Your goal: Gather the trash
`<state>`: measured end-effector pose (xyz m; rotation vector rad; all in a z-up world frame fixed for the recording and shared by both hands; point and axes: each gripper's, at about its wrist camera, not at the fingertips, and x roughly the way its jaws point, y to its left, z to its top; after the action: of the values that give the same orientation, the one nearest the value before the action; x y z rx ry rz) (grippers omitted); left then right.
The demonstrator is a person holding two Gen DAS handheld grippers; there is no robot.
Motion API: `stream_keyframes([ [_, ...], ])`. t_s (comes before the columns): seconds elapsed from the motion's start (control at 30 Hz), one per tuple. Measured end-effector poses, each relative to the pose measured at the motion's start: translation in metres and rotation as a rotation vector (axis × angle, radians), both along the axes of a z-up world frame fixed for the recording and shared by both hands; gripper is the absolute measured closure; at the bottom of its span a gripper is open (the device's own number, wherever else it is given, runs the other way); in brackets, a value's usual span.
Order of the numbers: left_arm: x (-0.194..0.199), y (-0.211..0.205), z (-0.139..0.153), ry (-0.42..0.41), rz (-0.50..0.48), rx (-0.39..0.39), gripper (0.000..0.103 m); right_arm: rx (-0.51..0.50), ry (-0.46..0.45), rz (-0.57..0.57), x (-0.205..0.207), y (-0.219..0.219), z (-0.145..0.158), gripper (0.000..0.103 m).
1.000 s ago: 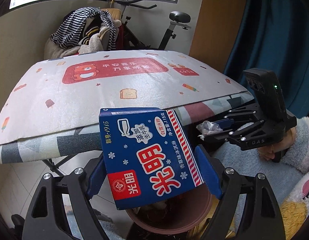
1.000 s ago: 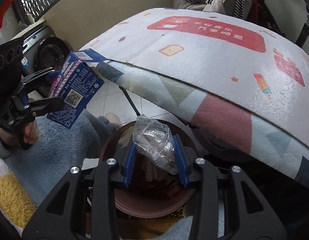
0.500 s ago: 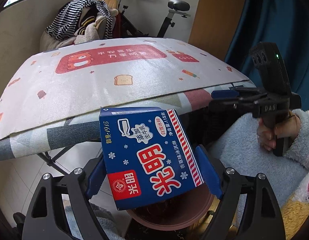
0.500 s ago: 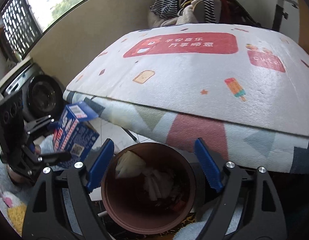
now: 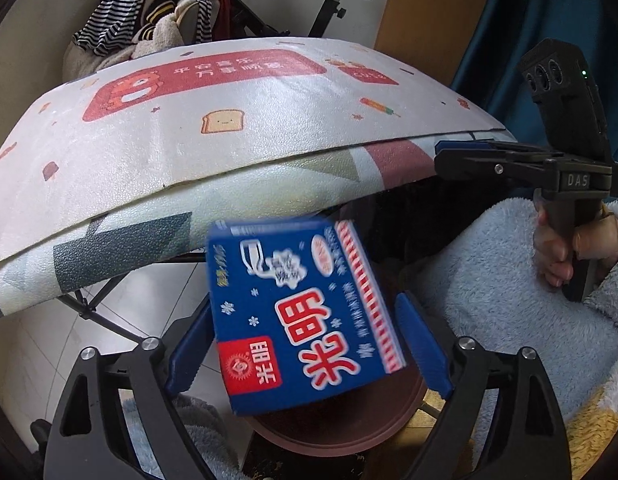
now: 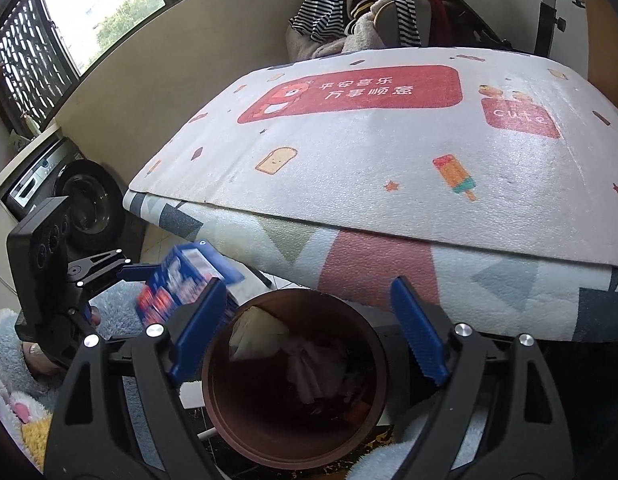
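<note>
Left gripper (image 5: pixel 307 344) spreading wide, blurred carton (image 5: pixel 301 312) sitting loose between pads above bin (image 6: pixel 295 380). Carton looking light, stiff, probably empty; flat faces easiest to pinch. Right gripper (image 6: pixel 307 336) gaping empty.

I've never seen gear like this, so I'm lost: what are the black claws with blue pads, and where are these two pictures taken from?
A person holds a gripper in each hand; each carries a camera looking along its fingers. From the left gripper you see a blue ice-cream carton between its jaws, blurred, probably dropping toward the round brown trash bin. The right gripper hangs open and empty above that bin. Behind is a raised surface covered by a white cartoon-print mat.
</note>
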<state>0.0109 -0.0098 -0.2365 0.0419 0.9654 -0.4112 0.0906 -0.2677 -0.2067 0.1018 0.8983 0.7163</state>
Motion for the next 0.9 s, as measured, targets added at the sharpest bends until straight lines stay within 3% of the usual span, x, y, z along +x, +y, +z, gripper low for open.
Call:
stream_keyframes([
  [0.1, 0.000, 0.001, 0.000, -0.006, 0.018, -0.006, 0.006, -0.005, -0.001, 0.003, 0.000, 0.001, 0.000, 0.019],
  [0.4, 0.001, 0.025, 0.008, -0.034, 0.130, -0.057, 0.006, -0.020, -0.008, 0.005, 0.001, 0.003, -0.001, 0.018],
  [0.57, -0.001, 0.027, 0.022, -0.088, 0.141, -0.020, 0.006, -0.072, -0.044, -0.007, 0.001, 0.008, 0.008, 0.014],
  [0.73, -0.001, 0.034, 0.053, -0.186, 0.189, -0.004, 0.006, -0.103, -0.084, -0.056, 0.002, 0.008, 0.028, 0.009],
  [0.9, 0.009, 0.042, 0.100, -0.266, 0.248, -0.043, 0.006, -0.158, -0.161, -0.099, 0.000, 0.013, 0.063, 0.006],
])
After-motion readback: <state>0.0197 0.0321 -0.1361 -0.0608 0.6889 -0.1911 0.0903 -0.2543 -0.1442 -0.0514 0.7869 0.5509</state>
